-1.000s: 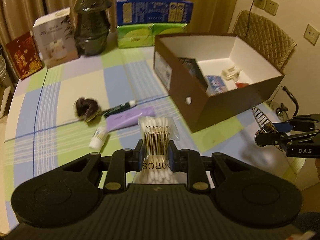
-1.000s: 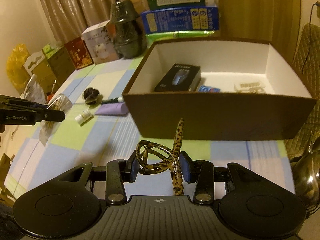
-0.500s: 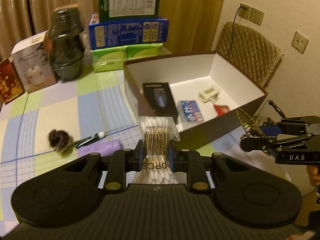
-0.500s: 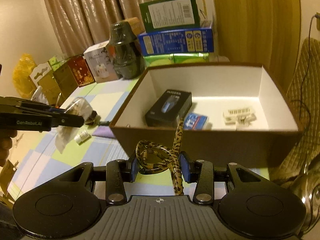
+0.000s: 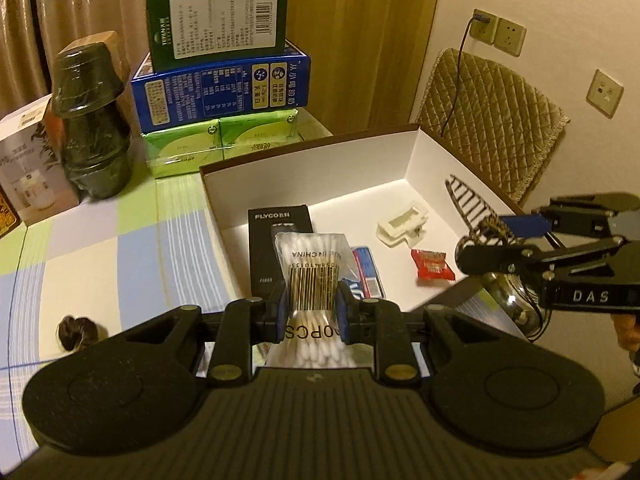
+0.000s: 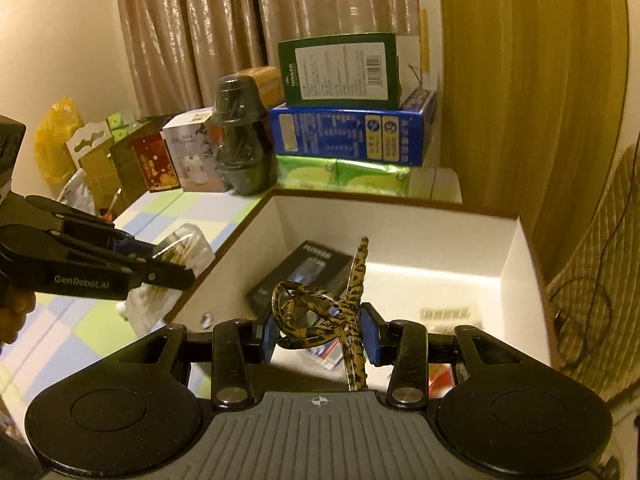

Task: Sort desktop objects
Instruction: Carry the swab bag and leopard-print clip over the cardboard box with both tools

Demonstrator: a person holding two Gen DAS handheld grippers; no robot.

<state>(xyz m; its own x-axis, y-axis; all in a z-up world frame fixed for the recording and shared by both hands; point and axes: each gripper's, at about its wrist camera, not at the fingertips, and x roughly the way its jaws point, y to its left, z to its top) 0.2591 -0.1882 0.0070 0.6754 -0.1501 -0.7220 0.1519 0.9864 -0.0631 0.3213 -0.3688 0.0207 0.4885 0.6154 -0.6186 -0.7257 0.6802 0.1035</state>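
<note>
My left gripper (image 5: 311, 308) is shut on a clear bag of cotton swabs (image 5: 314, 276) and holds it above the near edge of the brown box (image 5: 312, 148). My right gripper (image 6: 318, 334) is shut on a leopard-print hair claw clip (image 6: 320, 308) above the box's white inside (image 6: 432, 240). The right gripper also shows in the left wrist view (image 5: 496, 240), and the left one in the right wrist view (image 6: 168, 264). In the box lie a black FLYCO box (image 5: 266, 240), a white clip (image 5: 402, 224), a red packet (image 5: 432, 266) and a blue packet (image 5: 368, 270).
A dark hair tie (image 5: 76, 330) lies on the checked tablecloth (image 5: 100, 240). At the back stand a wrapped dark jar (image 5: 94, 128), a white carton (image 5: 28, 172), and stacked green, blue and lime boxes (image 5: 224, 88). A quilted chair (image 5: 488, 128) stands by the wall at the right.
Both grippers have risen and moved forward over the brown box, each still holding its item. The tubes on the table have dropped out of the left wrist view.
</note>
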